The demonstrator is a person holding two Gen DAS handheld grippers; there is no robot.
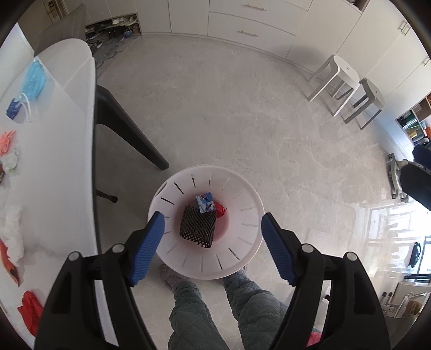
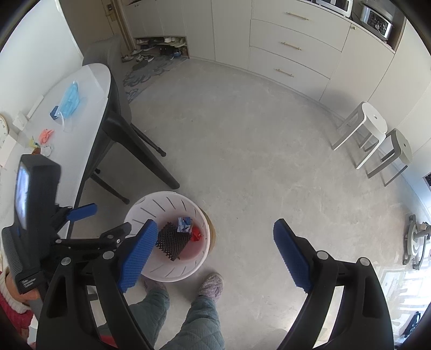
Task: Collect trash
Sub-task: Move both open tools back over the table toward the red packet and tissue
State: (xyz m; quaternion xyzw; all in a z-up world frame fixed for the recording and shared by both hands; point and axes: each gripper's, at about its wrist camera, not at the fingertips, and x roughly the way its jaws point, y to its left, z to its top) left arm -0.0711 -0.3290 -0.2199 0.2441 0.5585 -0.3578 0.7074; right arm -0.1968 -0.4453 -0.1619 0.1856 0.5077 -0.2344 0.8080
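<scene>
A white slotted bin point(image 1: 242, 215) stands on the floor and holds a black foam net point(image 1: 198, 227), a blue printed packet point(image 1: 204, 204) and a red scrap point(image 1: 221, 210). My left gripper point(image 1: 212, 237) hangs open and empty right above the bin. The bin also shows in the right wrist view point(image 2: 172, 266). My right gripper point(image 2: 212, 242) is open and empty, higher up and to the bin's right. The left gripper's body point(image 2: 40, 215) shows at the left there. Trash lies on the white table point(image 1: 62, 150): a blue face mask point(image 1: 33, 79), white tissue point(image 1: 12, 231), orange-red wrappers point(image 1: 31, 309).
The table's black legs point(image 1: 129, 134) stand next to the bin. My slippered feet point(image 2: 211, 285) are just behind the bin. Two stools point(image 1: 350, 88) stand at the far right by white cabinets point(image 1: 242, 24). A shoe rack point(image 1: 113, 27) is at the back.
</scene>
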